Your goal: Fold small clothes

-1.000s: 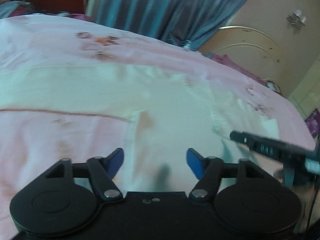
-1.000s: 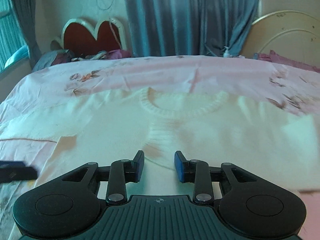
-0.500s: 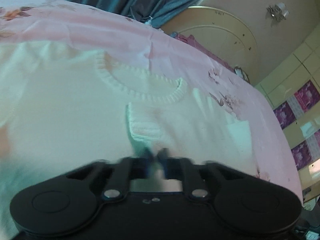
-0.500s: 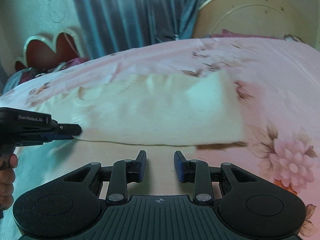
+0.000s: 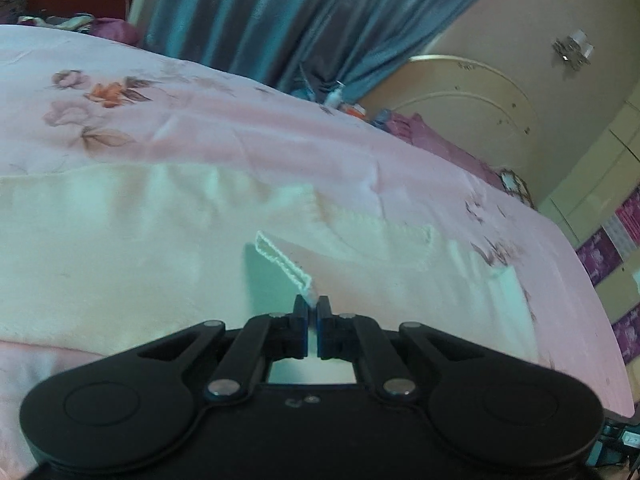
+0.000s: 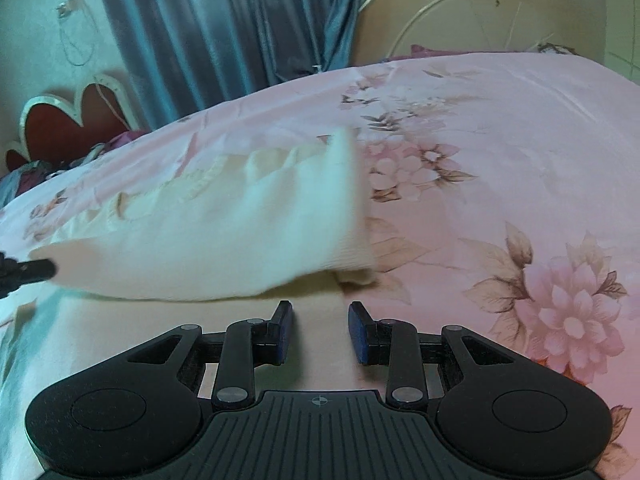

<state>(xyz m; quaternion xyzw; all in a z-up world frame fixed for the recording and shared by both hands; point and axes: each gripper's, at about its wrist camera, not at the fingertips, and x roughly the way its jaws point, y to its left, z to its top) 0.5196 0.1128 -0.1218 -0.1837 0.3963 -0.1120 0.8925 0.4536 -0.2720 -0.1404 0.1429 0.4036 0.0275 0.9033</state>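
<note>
A cream knitted sweater [image 5: 120, 248] lies spread on a pink floral bedsheet [image 5: 200, 132]. My left gripper [image 5: 313, 306] is shut on the ribbed cuff of a sleeve [image 5: 284, 260] and holds it lifted over the sweater body. In the right wrist view the sweater [image 6: 240, 236] lies folded over, its ribbed hem edge [image 6: 354, 216] to the right. My right gripper [image 6: 320, 328] is open and empty, just above the sheet in front of the fold. The tip of the left gripper [image 6: 36, 270] shows at the left edge.
Blue curtains [image 5: 280, 12] hang behind the bed. A red heart-shaped headboard [image 6: 68, 124] stands at the left, a round cream footboard [image 5: 472, 104] at the right. The bed's edge [image 5: 600, 320] drops off at the right.
My left gripper went from open to shut on the sleeve cuff and lifted it over the sweater. My right gripper swung right toward the sweater's hem and stayed open.
</note>
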